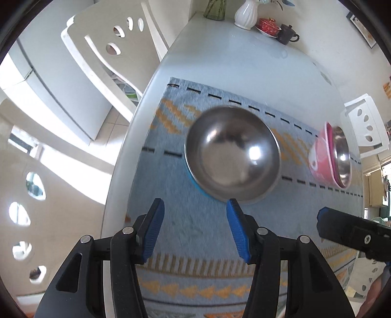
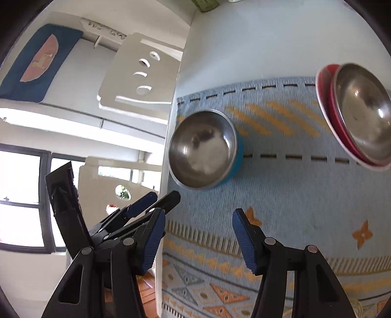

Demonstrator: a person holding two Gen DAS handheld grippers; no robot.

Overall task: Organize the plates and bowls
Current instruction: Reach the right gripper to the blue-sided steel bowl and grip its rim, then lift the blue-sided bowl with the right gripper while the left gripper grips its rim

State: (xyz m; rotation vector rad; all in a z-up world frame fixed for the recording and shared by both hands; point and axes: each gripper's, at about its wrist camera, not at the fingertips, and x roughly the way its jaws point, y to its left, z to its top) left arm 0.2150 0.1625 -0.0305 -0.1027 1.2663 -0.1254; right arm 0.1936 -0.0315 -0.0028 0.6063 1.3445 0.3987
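A steel bowl with a blue outside sits on the blue patterned cloth, just beyond my left gripper, which is open and empty. The same bowl shows in the right wrist view near the table's left edge. A second steel bowl sits nested in pink bowls to the right; it also shows in the right wrist view. My right gripper is open and empty over the cloth, short of both bowls. The left gripper shows to its left.
The round white table carries a white vase, a red cup on a saucer and a dark teapot at the far edge. White chairs stand around the table.
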